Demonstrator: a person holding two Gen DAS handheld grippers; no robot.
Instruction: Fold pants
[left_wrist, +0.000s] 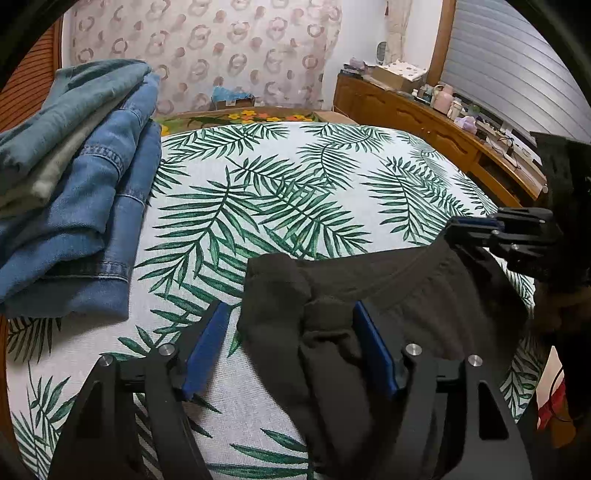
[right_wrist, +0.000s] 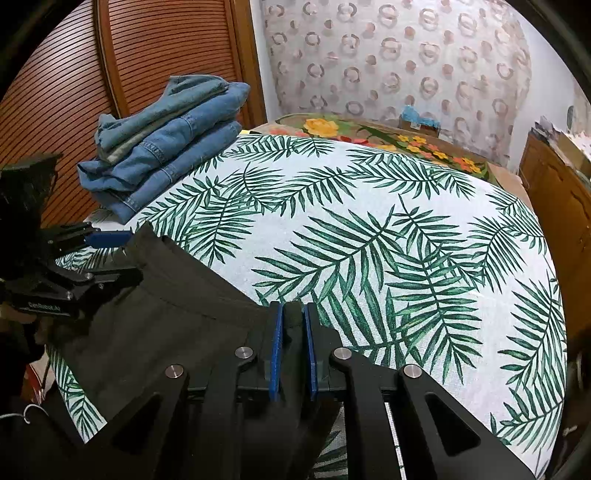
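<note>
Dark brown pants (left_wrist: 424, 291) lie at the near edge of the leaf-print cloth (left_wrist: 277, 192), waistband stretched between my two grippers. My left gripper (left_wrist: 291, 332) is open, with a bunched corner of the pants lying between its blue pads (left_wrist: 207, 347). In the right wrist view the left gripper (right_wrist: 110, 254) is at the pants' left corner. My right gripper (right_wrist: 293, 317) is shut on the waistband of the pants (right_wrist: 177, 317); it also shows at the right in the left wrist view (left_wrist: 476, 229).
A stack of folded blue jeans (left_wrist: 81, 192) sits on the far left of the cloth, also in the right wrist view (right_wrist: 162, 144). A wooden sideboard (left_wrist: 424, 122) with clutter runs along the right. A slatted wooden door (right_wrist: 74, 81) stands behind the jeans.
</note>
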